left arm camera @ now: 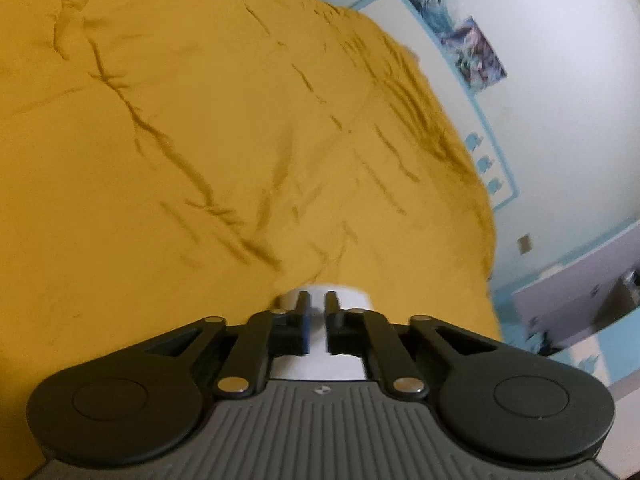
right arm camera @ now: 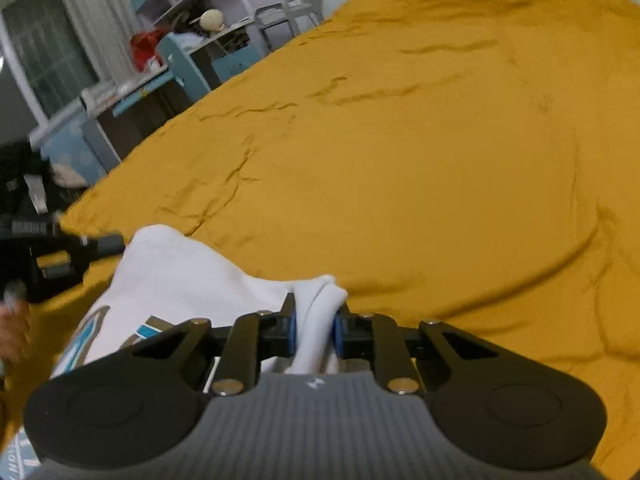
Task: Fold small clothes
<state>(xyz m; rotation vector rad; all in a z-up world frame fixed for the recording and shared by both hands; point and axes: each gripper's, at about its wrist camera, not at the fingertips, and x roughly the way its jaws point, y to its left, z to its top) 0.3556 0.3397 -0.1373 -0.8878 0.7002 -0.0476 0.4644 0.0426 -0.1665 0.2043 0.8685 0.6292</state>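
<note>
Foreground of the right wrist view, bottom centre: right gripper (right arm camera: 315, 322) pinching a bunched fold of a white garment (right arm camera: 180, 276) between blue pads (right arm camera: 292, 330), cloth squeezed up between the fingers. Spread from there toward lower left of that frame over a mustard-yellow bedcover (right arm camera: 420, 160), the garment's teal and tan print (right arm camera: 92, 334) partly in sight. At the far left edge, clamped at the garment's other end, the left gripper (right arm camera: 102, 244), with part of a hand (right arm camera: 12, 328) just below it. Bottom centre of the left wrist view: left gripper (left arm camera: 318, 306) drawn nearly together on a white edge of the garment (left arm camera: 352, 298), a narrow gap of cloth between the fingers. Beyond, the wrinkled bedcover (left arm camera: 200, 120) filling most of both frames. Farther back, upper left in the right view, a cluttered shelf (right arm camera: 192, 36) and window (right arm camera: 48, 52); along the right side of the left view, a white wall (left arm camera: 560, 60) with posters (left arm camera: 468, 52).
</note>
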